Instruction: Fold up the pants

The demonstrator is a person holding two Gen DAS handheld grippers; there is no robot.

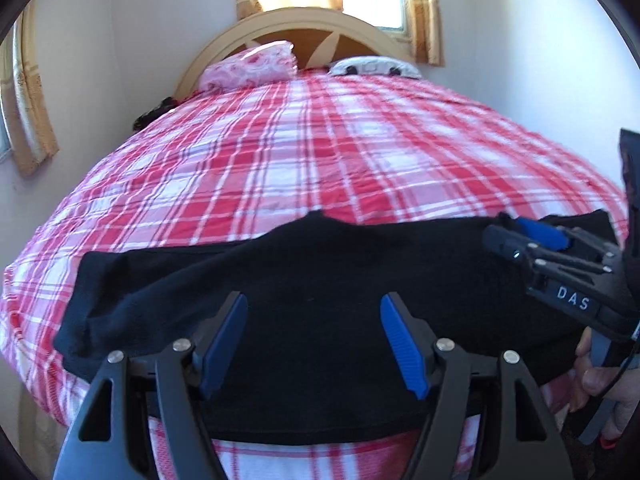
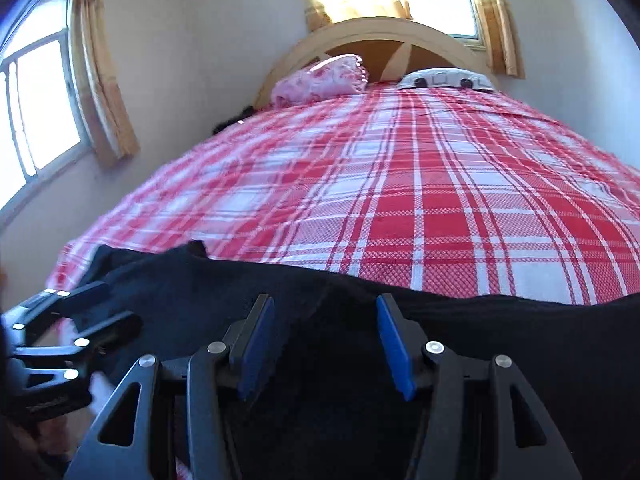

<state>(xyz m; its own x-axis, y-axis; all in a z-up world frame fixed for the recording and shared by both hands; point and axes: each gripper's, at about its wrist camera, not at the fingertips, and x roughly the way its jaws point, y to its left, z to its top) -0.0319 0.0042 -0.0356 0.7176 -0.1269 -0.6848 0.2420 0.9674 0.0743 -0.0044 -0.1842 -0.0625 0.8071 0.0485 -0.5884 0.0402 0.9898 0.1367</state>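
Black pants [image 1: 312, 276] lie flat across the near end of a bed with a red and white plaid cover [image 1: 320, 152]; they also show in the right wrist view [image 2: 312, 320]. My left gripper [image 1: 314, 304] is open and empty, hovering over the middle of the pants. My right gripper [image 2: 326, 308] is open and empty over the pants further right. It shows at the right of the left wrist view [image 1: 516, 236], and the left gripper shows at the lower left of the right wrist view [image 2: 100, 308].
A pink pillow [image 1: 252, 66] and a white pillow [image 1: 374, 67] lie by the wooden headboard [image 1: 312, 26]. Curtained windows [image 2: 40, 116] are on the left wall and behind the headboard. A dark item [image 1: 154, 114] sits at the bed's far left edge.
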